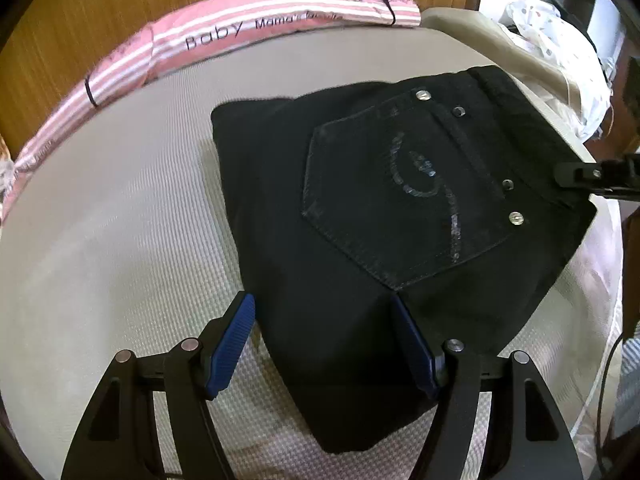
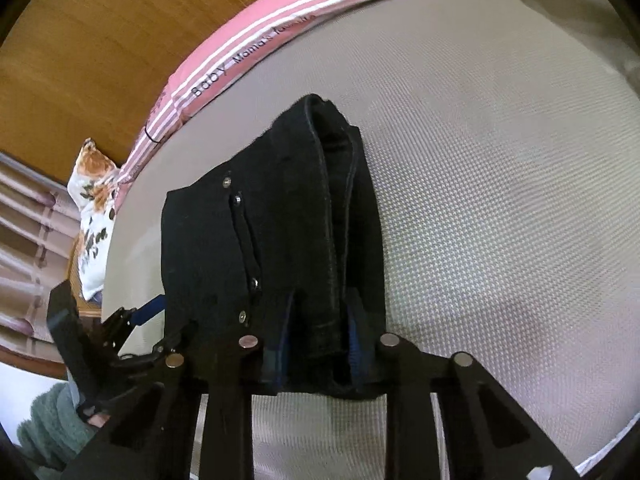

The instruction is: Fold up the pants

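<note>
The black jeans [image 1: 360, 208] lie folded in a thick bundle near the right edge of the mattress [image 1: 120, 220], back pocket [image 1: 384, 196] up, well apart from the pink striped pillow [image 1: 224, 28] along the wooden headboard [image 1: 80, 12]. The left gripper [image 1: 324, 344] stands open astride the bundle's near corner. The right gripper [image 2: 320, 344] is clamped on the waistband edge [image 2: 320, 280], apparently lifting it slightly.

Black pants [image 1: 360, 200] folded, back pocket up, on bed; waistband edge lifted.
</note>
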